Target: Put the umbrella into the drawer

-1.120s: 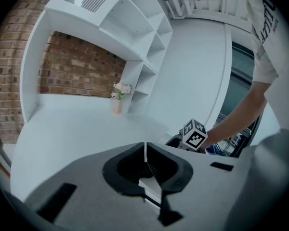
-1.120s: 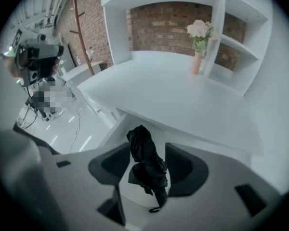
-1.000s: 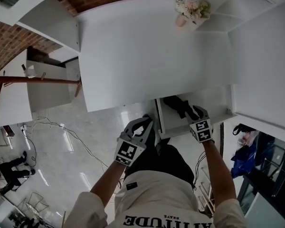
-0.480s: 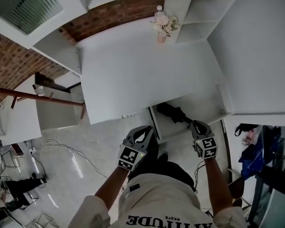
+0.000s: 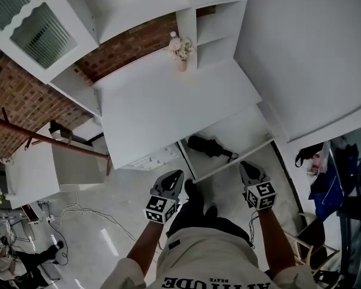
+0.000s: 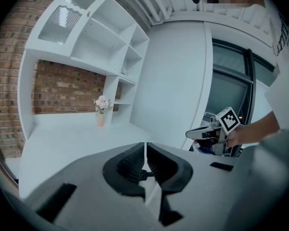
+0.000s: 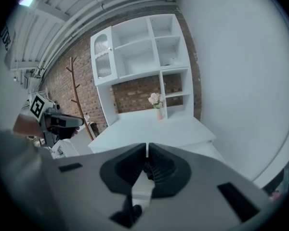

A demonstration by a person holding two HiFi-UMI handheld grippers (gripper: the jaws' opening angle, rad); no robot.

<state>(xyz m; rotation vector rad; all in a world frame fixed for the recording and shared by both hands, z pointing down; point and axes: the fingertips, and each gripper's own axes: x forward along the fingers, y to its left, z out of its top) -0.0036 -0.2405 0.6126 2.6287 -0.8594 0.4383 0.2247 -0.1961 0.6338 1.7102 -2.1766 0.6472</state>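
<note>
Head view: black umbrella [image 5: 209, 147] is lying inside the open drawer [image 5: 246, 131] under the white desk [image 5: 162, 101], and it looks like the only thing in there. Both grippers hang in front of the drawer, clear of it. Left gripper [image 5: 174, 176] and right gripper [image 5: 248, 167] each have their jaws pinched together on nothing. A little flower vase [image 5: 180, 52] sits at the desk's back edge.

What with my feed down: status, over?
Left tool shut, empty. Right tool shut, empty. Umbrella lying in open drawer. Nothing blocking.
</note>
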